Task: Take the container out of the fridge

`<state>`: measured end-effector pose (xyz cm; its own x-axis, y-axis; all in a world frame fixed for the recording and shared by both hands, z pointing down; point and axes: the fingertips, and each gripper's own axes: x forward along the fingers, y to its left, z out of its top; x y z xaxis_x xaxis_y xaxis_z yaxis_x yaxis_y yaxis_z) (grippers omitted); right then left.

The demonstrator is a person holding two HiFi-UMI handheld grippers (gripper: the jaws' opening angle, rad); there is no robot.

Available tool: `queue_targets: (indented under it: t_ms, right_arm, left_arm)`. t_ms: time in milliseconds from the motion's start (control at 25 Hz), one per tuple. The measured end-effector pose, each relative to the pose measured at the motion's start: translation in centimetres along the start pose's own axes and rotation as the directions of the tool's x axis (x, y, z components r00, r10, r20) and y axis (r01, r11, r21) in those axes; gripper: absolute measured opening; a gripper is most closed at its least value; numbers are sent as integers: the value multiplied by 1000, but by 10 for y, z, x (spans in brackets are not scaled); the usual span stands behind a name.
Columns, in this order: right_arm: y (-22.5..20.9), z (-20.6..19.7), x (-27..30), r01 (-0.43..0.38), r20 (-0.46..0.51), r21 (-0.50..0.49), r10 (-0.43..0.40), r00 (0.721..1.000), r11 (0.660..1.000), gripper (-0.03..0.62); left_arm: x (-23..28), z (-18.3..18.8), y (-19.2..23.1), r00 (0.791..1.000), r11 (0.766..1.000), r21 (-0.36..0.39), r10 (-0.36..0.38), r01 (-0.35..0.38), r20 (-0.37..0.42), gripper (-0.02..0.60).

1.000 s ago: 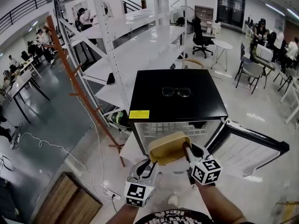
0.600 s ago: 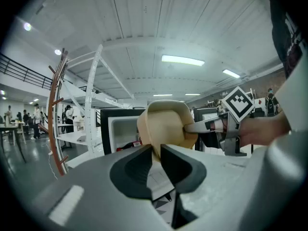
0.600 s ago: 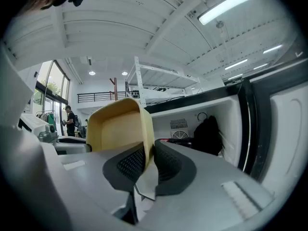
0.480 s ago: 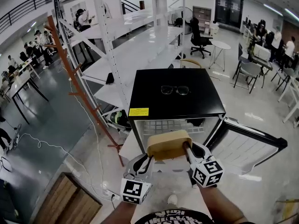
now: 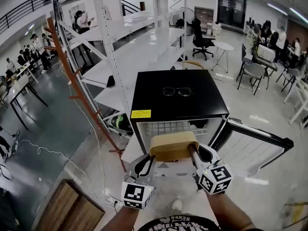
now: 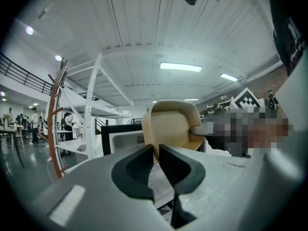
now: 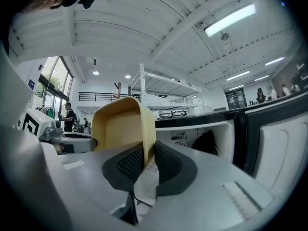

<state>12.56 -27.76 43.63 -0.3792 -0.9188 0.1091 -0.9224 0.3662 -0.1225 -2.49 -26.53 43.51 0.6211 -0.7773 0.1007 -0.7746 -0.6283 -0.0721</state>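
A tan, empty container hangs in the air in front of the open black mini fridge. My left gripper is shut on the container's left rim, and my right gripper is shut on its right rim. The fridge door stands swung open to the right. Inside the fridge I see a white wire shelf and a dark object at the back. A pair of glasses lies on the fridge top.
White metal shelving stands behind and left of the fridge, with an orange post beside it. A wooden box sits on the floor at lower left. Chairs and tables with people fill the far right.
Both grippers and the container have drawn slightly back toward me and a little left, further out of the fridge opening. The hold on the rims is unchanged.
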Motion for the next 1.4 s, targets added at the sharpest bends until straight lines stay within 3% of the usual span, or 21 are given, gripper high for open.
queue_targets:
  t_ms: [1400]
  right_arm:
    - [17, 12, -14, 33, 42, -34, -32, 999, 999, 67]
  left_arm:
    - [-18, 14, 1, 999, 1000, 12, -29, 29, 25, 40]
